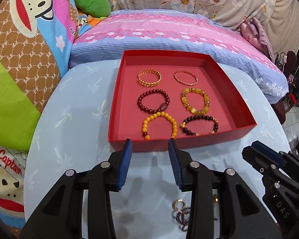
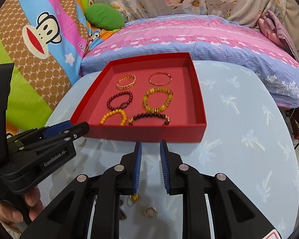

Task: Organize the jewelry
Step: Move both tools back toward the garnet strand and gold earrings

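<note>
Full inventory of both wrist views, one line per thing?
red tray: 1, red, on the table.
bracelets: 6, two gold, one dark red, two yellow, one black-and-gold, two columns in the tray.
loose jewelry: a few pieces, gold and dark beads, on the table below the tongs.
table: 1, light blue.
pillow: 1, pink and blue, behind the tray.
left tongs: 1, black and blue, open.
right tongs: 1, black and blue, open.

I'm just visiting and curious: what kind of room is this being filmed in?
Most likely a bedroom in someone's home. A pink and blue flowered pillow lies behind the small round table, cartoon monkey bedding is piled on the left, and a red box of bracelets sits on the table.
</note>
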Tool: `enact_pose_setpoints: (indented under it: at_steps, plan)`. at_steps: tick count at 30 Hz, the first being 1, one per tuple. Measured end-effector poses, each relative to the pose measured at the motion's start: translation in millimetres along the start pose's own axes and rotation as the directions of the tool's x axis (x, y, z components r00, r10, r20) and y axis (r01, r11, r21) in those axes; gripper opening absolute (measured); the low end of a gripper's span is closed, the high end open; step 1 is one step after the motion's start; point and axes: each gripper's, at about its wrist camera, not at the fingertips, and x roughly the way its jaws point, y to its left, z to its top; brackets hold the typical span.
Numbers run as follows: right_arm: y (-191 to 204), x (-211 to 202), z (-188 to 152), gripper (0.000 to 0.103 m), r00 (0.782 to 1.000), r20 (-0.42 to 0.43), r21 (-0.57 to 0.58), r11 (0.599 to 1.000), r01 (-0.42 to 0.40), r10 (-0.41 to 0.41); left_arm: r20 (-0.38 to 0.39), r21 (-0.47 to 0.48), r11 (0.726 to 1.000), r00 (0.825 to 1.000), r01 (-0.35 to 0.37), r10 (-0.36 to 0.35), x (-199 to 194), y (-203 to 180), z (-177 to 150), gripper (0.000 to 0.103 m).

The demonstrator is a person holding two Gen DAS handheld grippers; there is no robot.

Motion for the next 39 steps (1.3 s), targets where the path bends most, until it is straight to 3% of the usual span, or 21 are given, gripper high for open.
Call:
enact_pose_setpoints:
  at_steps: [21, 33, 39]
  plan:
    - [21.7, -21.7, -85.1, 0.020, 0.992, -0.105, -0.052, 0.996, -0.075, 0.069, -0.100, -0.018, 1.000, 0.995, 0.009, -0.011, -23.3, 5.8, -78.7, 0.036]
    - [34.5, -11.0, -86.4, 0.020, 0.991, -0.111, -0.082, 0.993, -0.087, 0.077, -0.137, -0.046, 0.999, 0.991, -0.001, -0.005, -21.7, 15.2, -96.1, 0.041]
    - [23.4, -11.0, -82.1, 0.020, 0.992, -0.104, -0.043, 0.996, -0.080, 0.075, -0.139, -0.064, 0.997, 0.989, 0.048, -0.056, -23.4, 11.0, -94.6, 0.044]
